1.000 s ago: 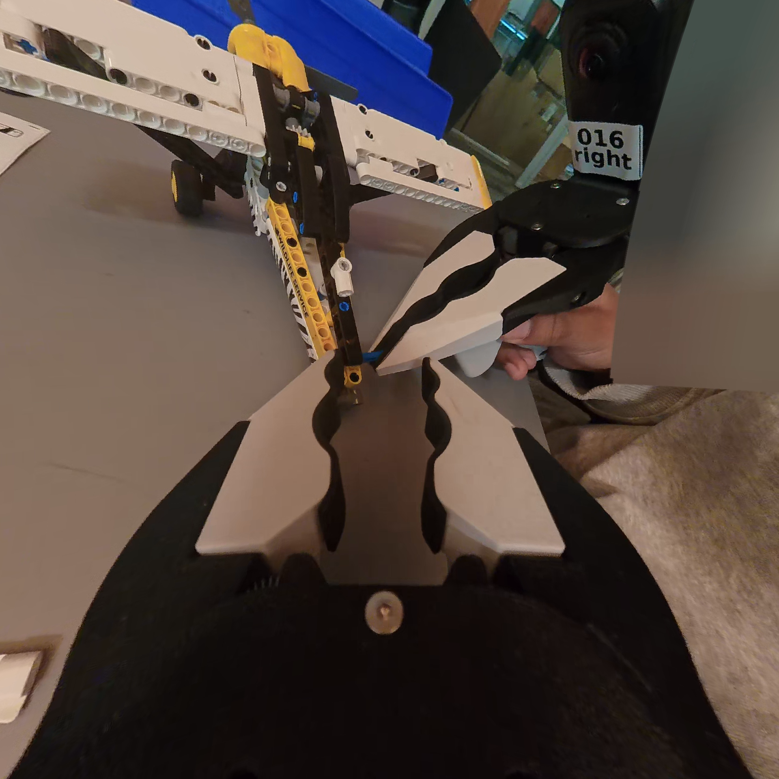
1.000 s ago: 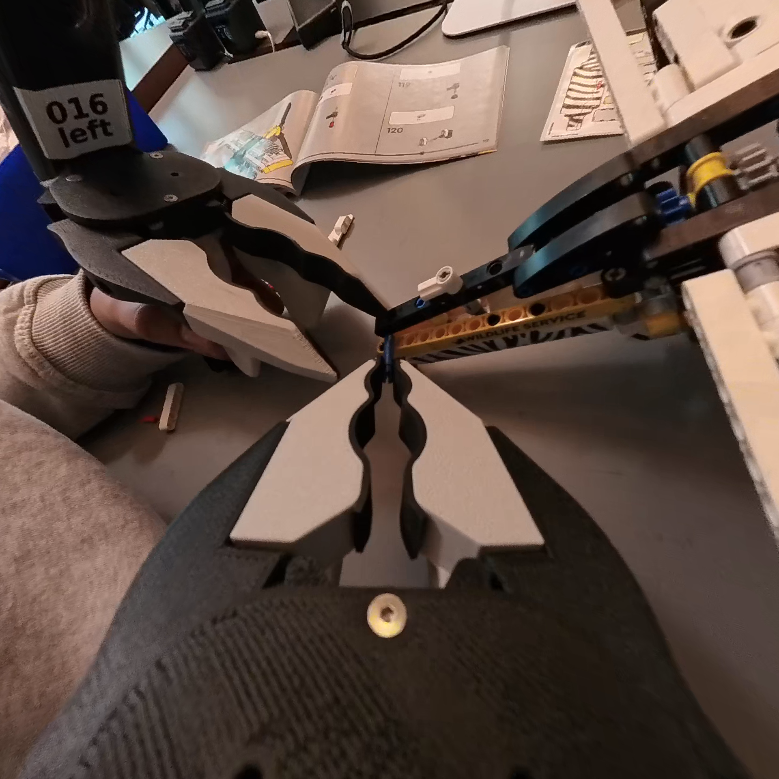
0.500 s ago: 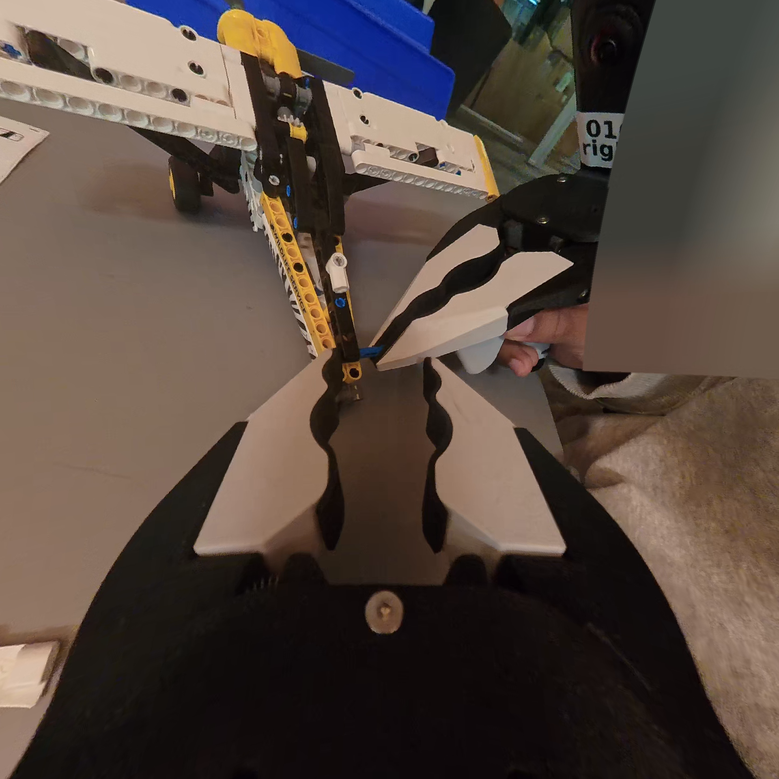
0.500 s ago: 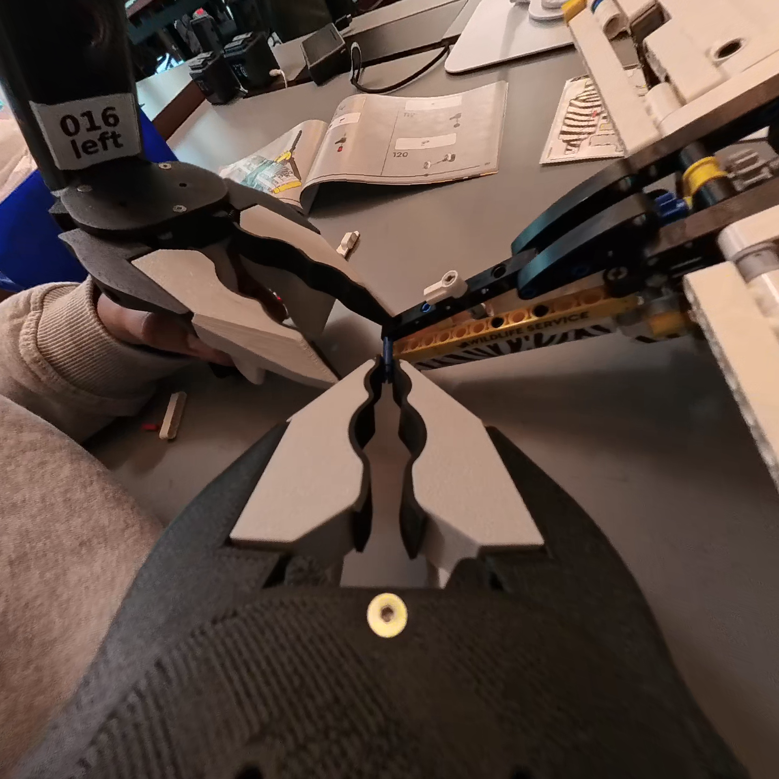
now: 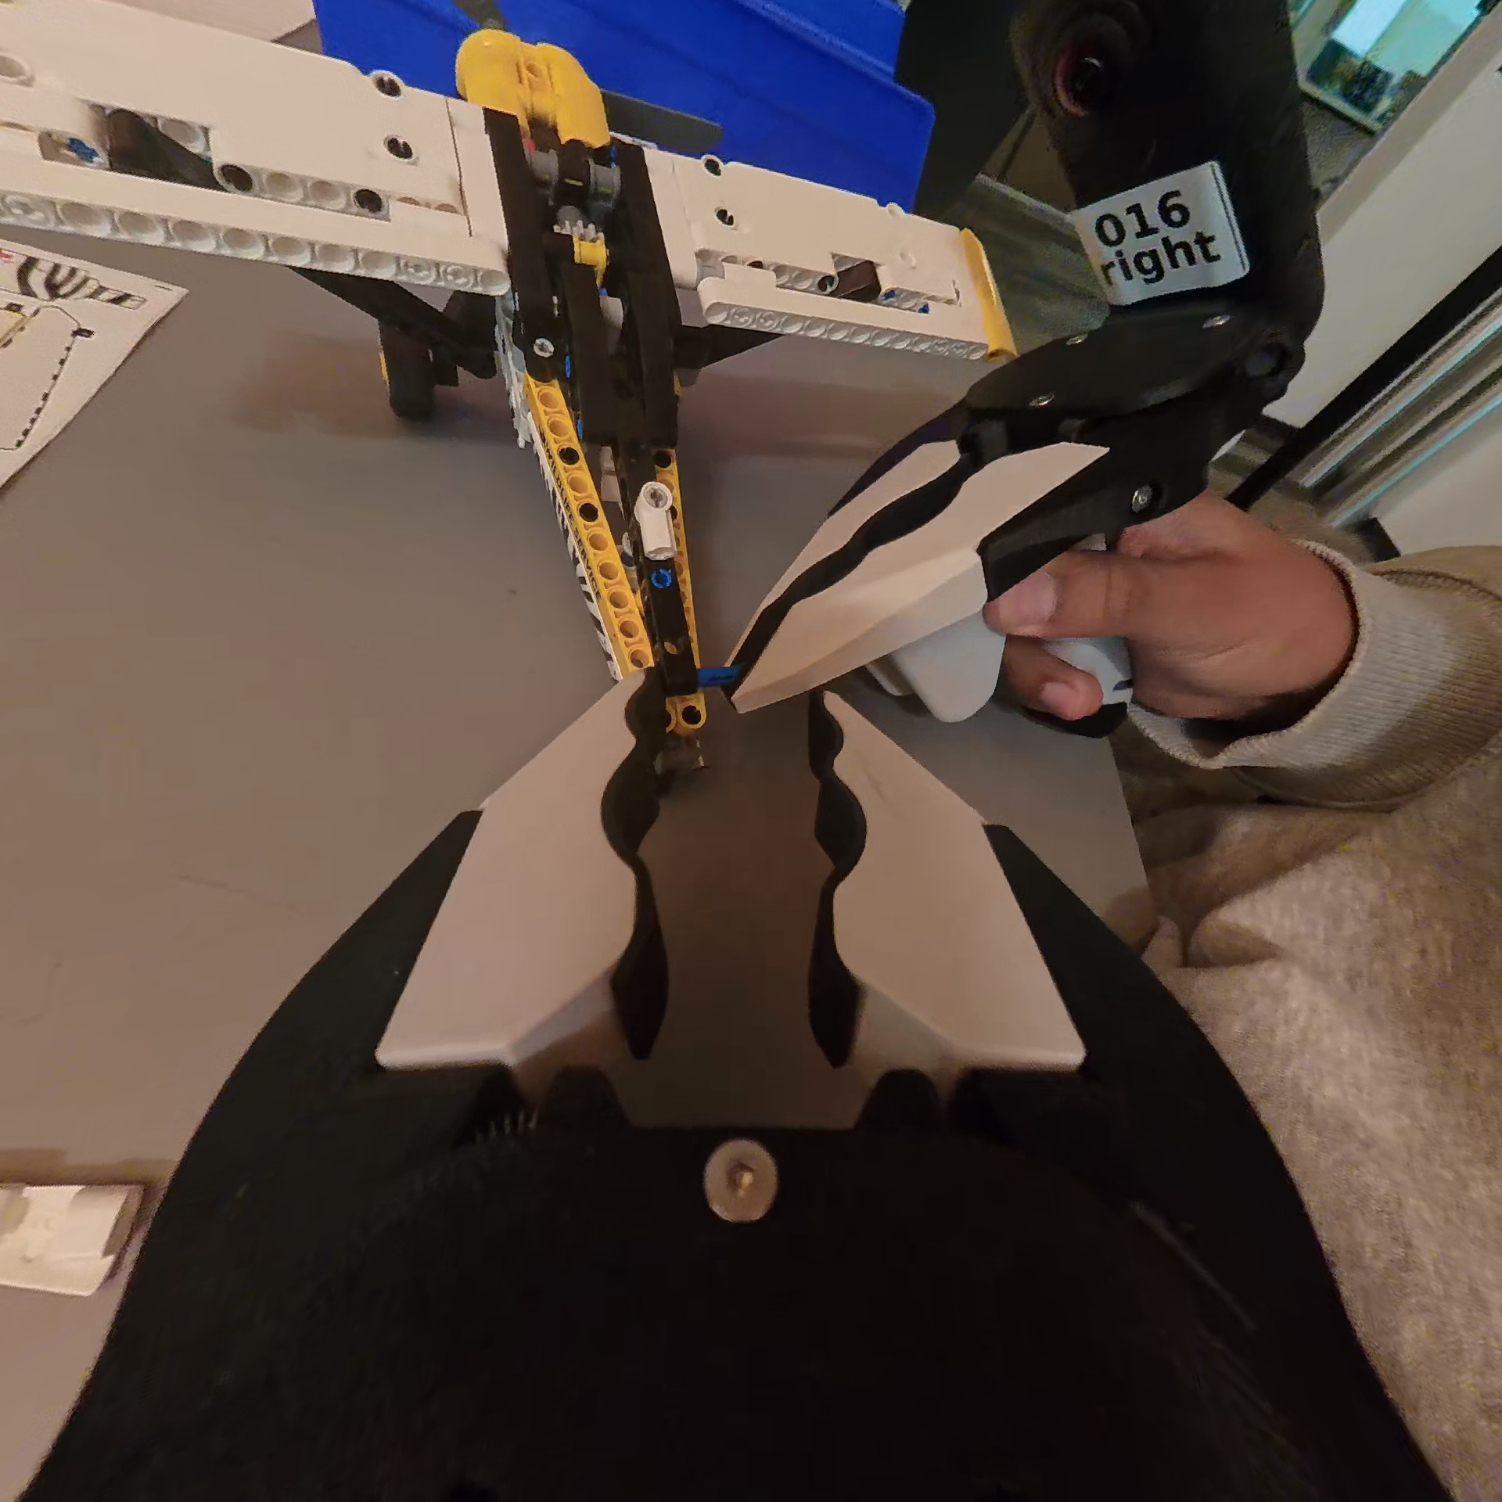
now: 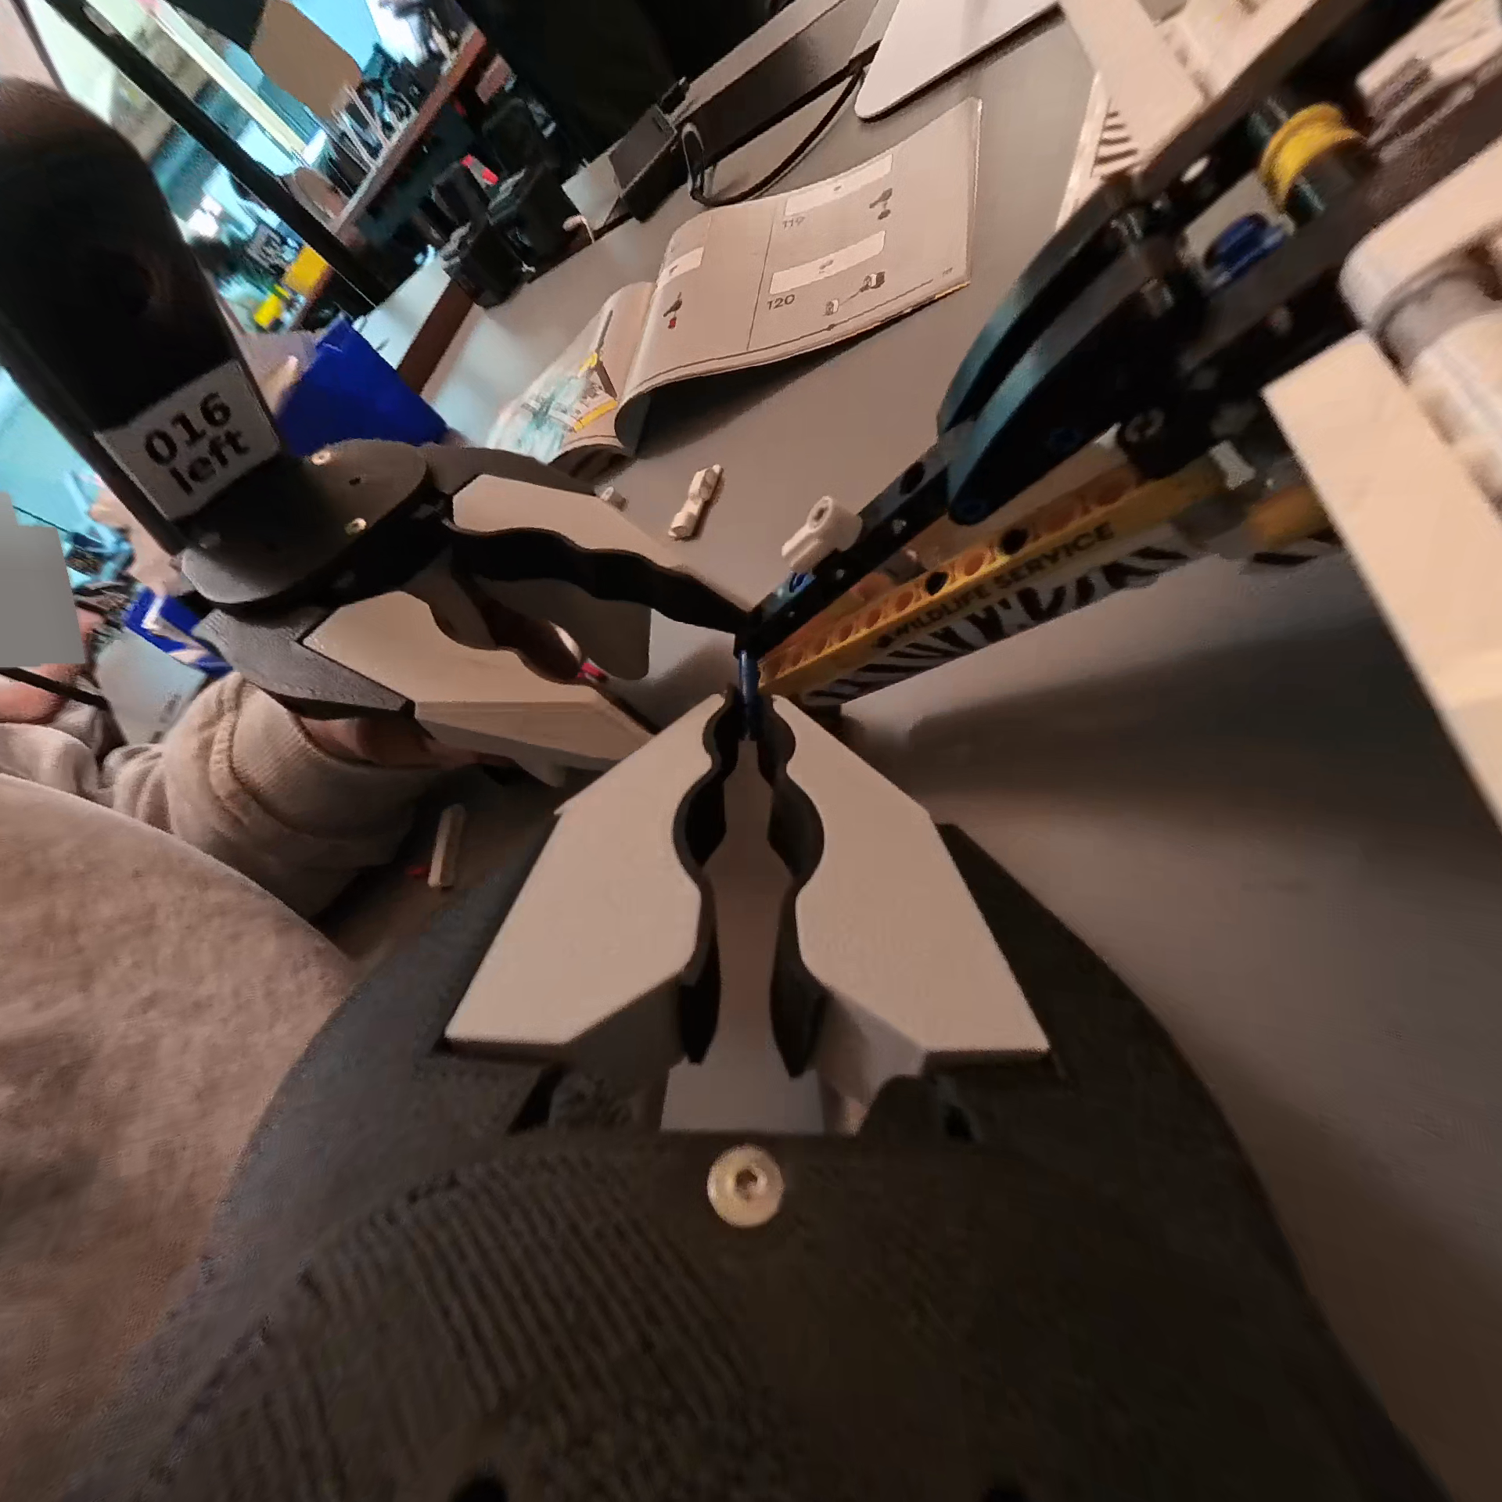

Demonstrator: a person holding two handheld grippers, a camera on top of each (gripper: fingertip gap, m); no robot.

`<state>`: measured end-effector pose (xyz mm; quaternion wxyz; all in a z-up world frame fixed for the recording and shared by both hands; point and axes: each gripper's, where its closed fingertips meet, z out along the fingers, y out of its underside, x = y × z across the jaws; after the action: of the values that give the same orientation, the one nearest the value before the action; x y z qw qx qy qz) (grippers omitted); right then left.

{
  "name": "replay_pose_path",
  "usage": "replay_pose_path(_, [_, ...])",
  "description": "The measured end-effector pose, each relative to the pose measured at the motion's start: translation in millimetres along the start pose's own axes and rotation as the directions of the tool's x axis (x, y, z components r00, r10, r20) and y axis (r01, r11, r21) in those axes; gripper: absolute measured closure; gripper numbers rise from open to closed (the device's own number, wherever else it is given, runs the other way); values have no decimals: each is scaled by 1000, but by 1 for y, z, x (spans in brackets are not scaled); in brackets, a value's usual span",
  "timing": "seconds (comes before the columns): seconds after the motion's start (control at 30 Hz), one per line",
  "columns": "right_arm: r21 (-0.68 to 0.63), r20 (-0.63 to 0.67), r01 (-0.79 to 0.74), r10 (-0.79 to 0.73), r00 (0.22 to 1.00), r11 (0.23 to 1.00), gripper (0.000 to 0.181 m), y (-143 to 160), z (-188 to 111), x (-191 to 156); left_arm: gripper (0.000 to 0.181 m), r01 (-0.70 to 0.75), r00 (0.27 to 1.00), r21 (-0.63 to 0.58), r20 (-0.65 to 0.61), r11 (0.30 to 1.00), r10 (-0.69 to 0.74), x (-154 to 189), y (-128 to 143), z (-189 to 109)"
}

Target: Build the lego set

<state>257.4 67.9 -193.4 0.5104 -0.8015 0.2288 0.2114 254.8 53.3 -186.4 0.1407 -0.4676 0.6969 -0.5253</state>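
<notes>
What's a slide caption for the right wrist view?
Right hand-held gripper pinches a blue pin at the tail beam tip; left hand-held gripper braces it, open.

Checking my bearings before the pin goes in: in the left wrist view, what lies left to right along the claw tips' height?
Grey table → left claw's left fingertip → yellow beam end → blue pin → right claw → hand.

1. Lego plane (image 5: 520, 244): white wings, black-and-yellow tail boom (image 5: 626, 520), stood on grey table.
2. Blue pin (image 5: 719, 675) is seated at boom's tail end, clamped at its outer end.
3. White connector (image 5: 655, 518) is mounted on the boom.
</notes>
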Motion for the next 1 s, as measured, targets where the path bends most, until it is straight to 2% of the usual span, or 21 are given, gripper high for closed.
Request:
replay_pose_path(0.03, [8,14,-19,19,1000,1000,179,-1,0,-1,152,-7,1000,0,-5,1000,7,2,0,0])
replay_pose_path(0.13, [10,18,-36,36,999,999,179,-3,1,-1,152,-18,1000,2,26,1000,18,1,0,2])
replay_pose_path(0.4, [-35,-107,165,-168,980,986,178,-4,2,1,151,-33,999,7,26,999,33,-1,-2,1])
replay_pose_path(0.47, [-27,-143,216,-217,966,976,174,-5,-1,1,144,-48,998,-5,39,999,48,-2,-1,2])
replay_pose_path(0.57, [-10,-163,267,-265,950,964,158,-4,-11,2,130,-64,997,-9,42,998,64,-2,0,2])
replay_pose_path(0.8, [146,-72,159,-150,986,976,147,-9,-31,2,129,-154,968,29,202,988,145,-6,-10,4])
replay_pose_path(0.9, [197,-46,138,-131,990,971,147,-14,-38,1,139,-216,933,18,299,976,200,-9,-12,5])
replay_pose_path(1.0, [212,-22,136,-134,991,968,147,-15,-40,-3,147,-266,906,-16,336,964,256,-9,-10,8])
